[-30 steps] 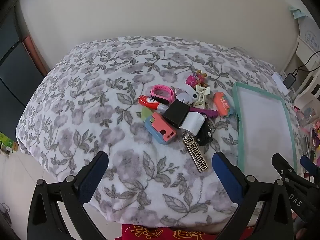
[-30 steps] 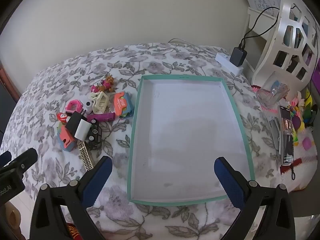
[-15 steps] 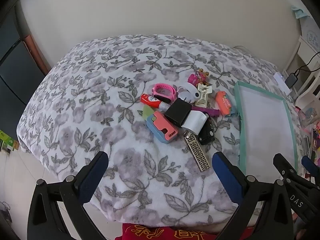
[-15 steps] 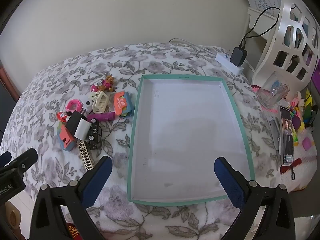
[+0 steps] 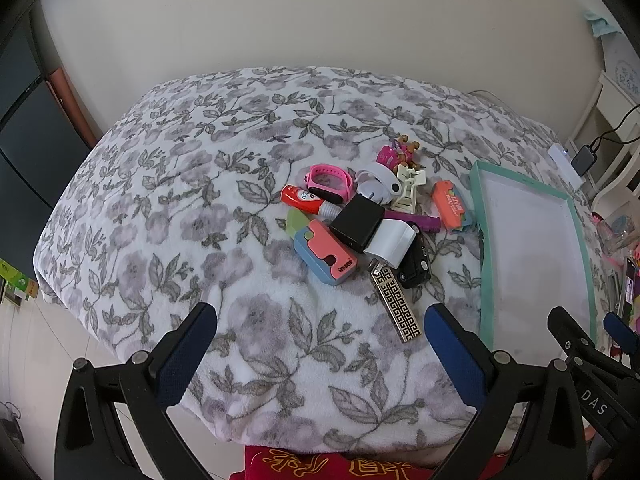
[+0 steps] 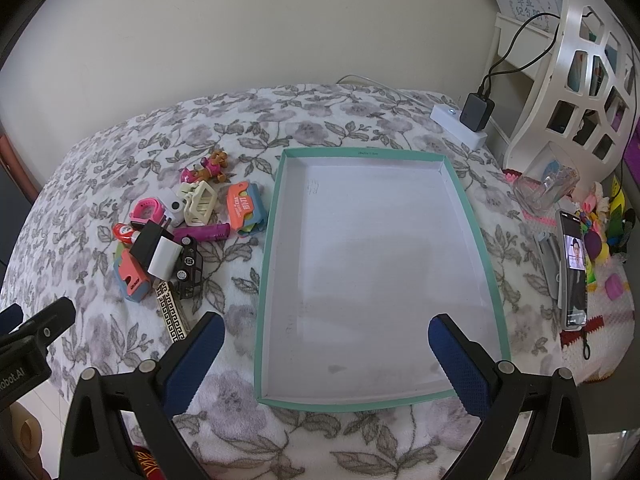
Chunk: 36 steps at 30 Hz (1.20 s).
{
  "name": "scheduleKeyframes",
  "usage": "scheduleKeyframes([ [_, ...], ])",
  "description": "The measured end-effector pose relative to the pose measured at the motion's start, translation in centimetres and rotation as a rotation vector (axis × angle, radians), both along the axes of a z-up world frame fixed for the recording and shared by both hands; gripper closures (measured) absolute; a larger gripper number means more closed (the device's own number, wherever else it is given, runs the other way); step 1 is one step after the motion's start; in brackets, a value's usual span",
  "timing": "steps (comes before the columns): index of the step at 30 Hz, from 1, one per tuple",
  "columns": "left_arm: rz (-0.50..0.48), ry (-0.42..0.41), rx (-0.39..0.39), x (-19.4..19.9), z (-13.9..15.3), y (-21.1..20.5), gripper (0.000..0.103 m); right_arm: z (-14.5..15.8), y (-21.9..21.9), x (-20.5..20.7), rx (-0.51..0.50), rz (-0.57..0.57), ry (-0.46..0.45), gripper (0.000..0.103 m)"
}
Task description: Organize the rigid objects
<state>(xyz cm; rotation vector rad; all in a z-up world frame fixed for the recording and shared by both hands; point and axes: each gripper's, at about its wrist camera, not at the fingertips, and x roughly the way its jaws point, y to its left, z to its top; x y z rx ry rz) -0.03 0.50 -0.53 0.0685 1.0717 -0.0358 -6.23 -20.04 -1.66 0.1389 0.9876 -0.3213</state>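
A pile of small rigid objects lies on a floral blanket: a black box (image 5: 357, 222), a white adapter (image 5: 391, 243), a pink and blue block (image 5: 326, 257), a pink watch (image 5: 329, 181), a patterned bar (image 5: 397, 304) and several others. The pile also shows in the right wrist view (image 6: 176, 236). A shallow teal-rimmed white tray (image 6: 476, 240) lies to the right of the pile, and also appears in the left wrist view (image 5: 481, 216). My left gripper (image 5: 320, 354) is open and empty, hanging before the pile. My right gripper (image 6: 326, 362) is open and empty over the tray's near edge.
A white power strip with a black charger (image 6: 470, 118) lies behind the tray. A phone (image 6: 574, 268), toys and a clear container (image 6: 546, 188) crowd the right side. A white shelf (image 6: 576, 76) stands at the far right. The bed's front edge is just under both grippers.
My left gripper's view has shifted slightly, with the pile sliding a little up and right in frame. The right gripper has hardly moved. Nothing was grasped.
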Motion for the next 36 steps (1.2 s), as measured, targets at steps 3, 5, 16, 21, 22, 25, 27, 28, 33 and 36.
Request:
scheduleKeyframes([
  [3, 0.000, 0.003, 0.001, 0.00, -0.09, 0.05, 0.000, -0.01, -0.02, 0.01, 0.001, 0.000, 0.001, 0.000],
  [5, 0.001, 0.005, 0.001, -0.02, -0.15, 0.10, 0.000, -0.02, -0.02, 0.01, 0.001, 0.000, 0.001, 0.000],
  [16, 0.001, 0.006, 0.002, -0.02, -0.22, 0.09, 0.000, -0.08, -0.03, 0.02, 0.001, 0.001, 0.003, 0.000],
  [21, 0.007, 0.013, 0.002, -0.11, -0.47, 0.20, 0.000, -0.10, -0.03, 0.02, 0.001, 0.001, 0.003, 0.000],
  [22, 0.008, 0.015, 0.002, -0.04, -0.46, 0.16, 0.000, -0.10, -0.03, 0.02, 0.001, 0.001, 0.003, 0.000],
  [25, 0.007, 0.015, 0.003, 0.02, -0.42, 0.13, 0.000, -0.12, -0.02, 0.02, 0.001, 0.001, 0.004, 0.000],
  [27, 0.007, 0.016, 0.003, -0.01, -0.45, 0.17, 0.000, -0.12, -0.02, 0.02, 0.001, 0.001, 0.004, 0.000],
  [28, 0.008, 0.015, 0.003, 0.02, -0.42, 0.15, 0.000, -0.13, -0.03, 0.03, 0.001, 0.002, 0.004, 0.000],
  [33, 0.007, 0.016, 0.003, -0.01, -0.44, 0.18, 0.000, -0.15, -0.03, 0.04, 0.001, 0.002, 0.005, 0.000],
  [36, 0.007, 0.016, 0.003, 0.04, -0.41, 0.15, 0.000, -0.16, -0.03, 0.05, 0.001, 0.002, 0.005, 0.000],
])
